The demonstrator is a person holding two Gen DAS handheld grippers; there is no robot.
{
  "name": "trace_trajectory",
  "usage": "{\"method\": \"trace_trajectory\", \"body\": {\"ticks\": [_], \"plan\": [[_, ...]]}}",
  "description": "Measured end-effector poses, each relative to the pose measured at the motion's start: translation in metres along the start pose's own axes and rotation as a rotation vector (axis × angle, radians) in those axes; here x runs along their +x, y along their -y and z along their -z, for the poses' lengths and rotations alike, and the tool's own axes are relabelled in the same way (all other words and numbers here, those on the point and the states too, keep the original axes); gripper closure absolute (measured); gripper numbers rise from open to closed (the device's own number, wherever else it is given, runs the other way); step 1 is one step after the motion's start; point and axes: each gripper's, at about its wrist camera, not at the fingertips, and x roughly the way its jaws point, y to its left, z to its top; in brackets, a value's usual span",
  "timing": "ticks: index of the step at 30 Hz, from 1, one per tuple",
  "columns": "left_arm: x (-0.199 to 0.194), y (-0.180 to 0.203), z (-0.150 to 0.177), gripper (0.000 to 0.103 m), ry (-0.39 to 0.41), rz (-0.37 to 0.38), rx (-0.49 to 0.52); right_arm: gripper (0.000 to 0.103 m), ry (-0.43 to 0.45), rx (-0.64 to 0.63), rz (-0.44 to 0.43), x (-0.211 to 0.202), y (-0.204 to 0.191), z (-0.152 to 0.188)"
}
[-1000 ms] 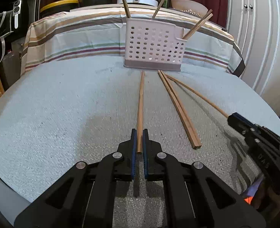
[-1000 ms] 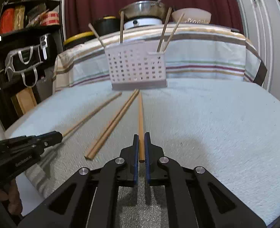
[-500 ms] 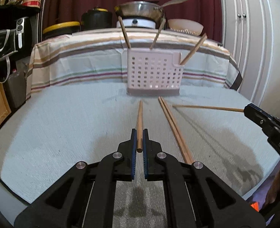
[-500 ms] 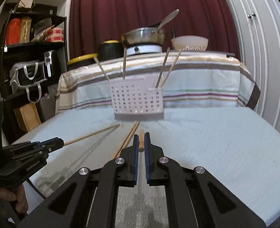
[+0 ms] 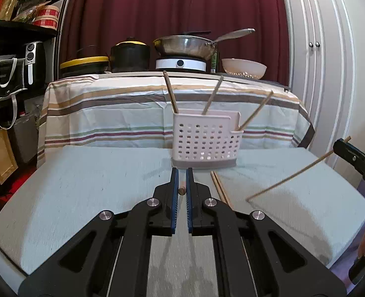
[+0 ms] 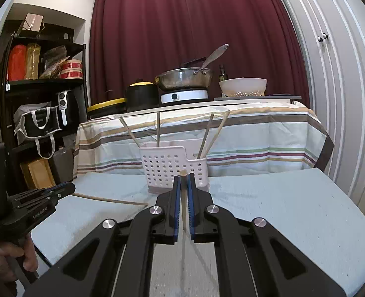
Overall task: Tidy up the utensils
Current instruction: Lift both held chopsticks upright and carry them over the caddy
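From the left wrist view, the left claw (image 5: 182, 182) is pinched narrow on a single wooden chopstick (image 5: 182, 191), seen almost end-on as a small round tip between the blue pads. Gripping it near one end and aiming it forward probably serves to line it up with the white perforated caddy (image 5: 205, 143), which stands upright on the grey-clothed bench (image 5: 88, 183) just beyond the claw. Three chopsticks (image 5: 170, 92) already lean out of the caddy's top, one of them in its lower side pocket. A pair of loose chopsticks (image 5: 220, 190) lies flat on the bench just right of the claw, pointing toward the caddy. At the right edge, the right claw (image 5: 341, 147) holds a thin chopstick that slants down toward the cloth, its lower tip near the cloth; whether it touches is unclear.

From the right wrist view, the right claw (image 6: 183, 182) is likewise closed narrow on a pale chopstick (image 6: 183, 198), its squared upper end poking above the pads in front of the caddy (image 6: 173, 169). Held lengthwise like this, it seems ready to be tipped and dropped in. Four sticks (image 6: 157, 128) show in the caddy here. The left claw (image 6: 67, 188), at the left, carries its chopstick (image 6: 108, 200) roughly level, low over the bench (image 6: 281, 198). Each stick is slim, plain light-brown wood, stiff and tapered.
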Motion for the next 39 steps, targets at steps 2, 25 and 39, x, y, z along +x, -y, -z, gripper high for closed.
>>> {"method": "trace_trajectory", "body": {"ticks": [2,25,39], "plan": [[0.005,-0.004,-0.006,0.097,0.005,0.005,-0.011,0.097,-0.001,0.004,-0.006,0.005,0.001,-0.004],[0.075,-0.004,-0.088,0.096,0.138,-0.001,0.057,0.096,-0.02,-0.008,-0.039,0.086,0.009,-0.051],[0.088,-0.009,-0.101,0.097,0.111,0.056,0.044,0.097,-0.018,0.006,-0.055,0.096,0.01,-0.064]]}}
